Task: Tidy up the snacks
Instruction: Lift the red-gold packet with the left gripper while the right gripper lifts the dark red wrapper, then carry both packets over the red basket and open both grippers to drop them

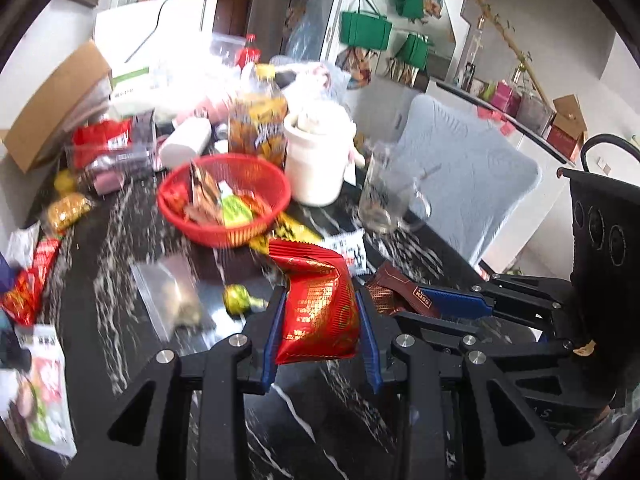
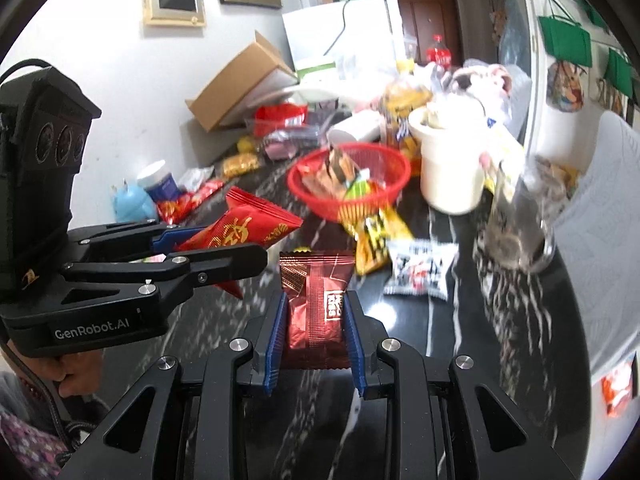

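Nearest me, my left gripper (image 1: 320, 312) is clamped on a red and gold snack packet (image 1: 318, 304), its blue pads pressing both sides, the packet clear of the dark marbled table (image 1: 280, 420). Beside it on the right, my right gripper (image 2: 314, 320) is closed the same way on a brown foil packet (image 2: 314, 308). In the right wrist view the two tools sit close together, so I judge I should keep them apart as I carry, letting neither packet brush the other.

A little further lie loose packets: a yellow one (image 2: 372, 240) and a white one (image 2: 420, 268), just short of the red basket (image 1: 224, 196), which already holds several snacks. Just right of it stand a white jar (image 1: 316, 160) and a glass mug (image 1: 384, 196).

I would bring each packet over the basket rim, lower it among the others, then loosen the pads, one hand at a time, steering clear of the mug.
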Demonstrator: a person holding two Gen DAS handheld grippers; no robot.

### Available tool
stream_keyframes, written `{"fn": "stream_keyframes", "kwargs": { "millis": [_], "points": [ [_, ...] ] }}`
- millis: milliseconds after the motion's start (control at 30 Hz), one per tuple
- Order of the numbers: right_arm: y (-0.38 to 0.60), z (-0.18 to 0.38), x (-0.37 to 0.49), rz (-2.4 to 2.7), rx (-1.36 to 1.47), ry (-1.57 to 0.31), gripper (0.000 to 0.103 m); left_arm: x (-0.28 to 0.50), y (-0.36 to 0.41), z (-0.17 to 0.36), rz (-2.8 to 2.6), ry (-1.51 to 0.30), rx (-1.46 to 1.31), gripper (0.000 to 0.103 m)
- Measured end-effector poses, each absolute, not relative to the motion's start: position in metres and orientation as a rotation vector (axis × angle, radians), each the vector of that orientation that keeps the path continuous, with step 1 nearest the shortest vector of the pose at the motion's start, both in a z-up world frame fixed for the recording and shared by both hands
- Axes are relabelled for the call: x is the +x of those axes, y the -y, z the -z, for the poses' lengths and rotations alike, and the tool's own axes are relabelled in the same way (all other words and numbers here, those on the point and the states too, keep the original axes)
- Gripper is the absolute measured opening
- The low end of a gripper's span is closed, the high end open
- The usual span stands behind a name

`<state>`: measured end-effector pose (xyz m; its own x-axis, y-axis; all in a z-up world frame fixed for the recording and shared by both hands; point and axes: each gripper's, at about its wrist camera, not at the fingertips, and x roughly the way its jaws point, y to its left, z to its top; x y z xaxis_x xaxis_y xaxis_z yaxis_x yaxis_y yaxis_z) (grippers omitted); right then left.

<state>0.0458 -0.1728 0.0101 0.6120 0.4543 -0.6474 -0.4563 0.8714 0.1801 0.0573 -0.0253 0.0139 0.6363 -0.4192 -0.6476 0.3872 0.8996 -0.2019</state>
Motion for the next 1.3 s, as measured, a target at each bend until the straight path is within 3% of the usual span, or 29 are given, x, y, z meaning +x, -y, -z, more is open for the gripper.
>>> {"fn": "stream_keyframes", "kwargs": {
  "millis": [600,1300],
  "points": [
    [0.157,-0.061,0.129,-0.534,-0.062,-0.607,0.027,0.124,0.009,-0.059,0.43,-0.598,-0.073,0.033],
    [0.119,-0.044,0.252,-0.512,-0.094,-0.651,0.028,0.246,-0.011,-0.045,0.268,-0.61,-0.063,0.033]
  ]
}}
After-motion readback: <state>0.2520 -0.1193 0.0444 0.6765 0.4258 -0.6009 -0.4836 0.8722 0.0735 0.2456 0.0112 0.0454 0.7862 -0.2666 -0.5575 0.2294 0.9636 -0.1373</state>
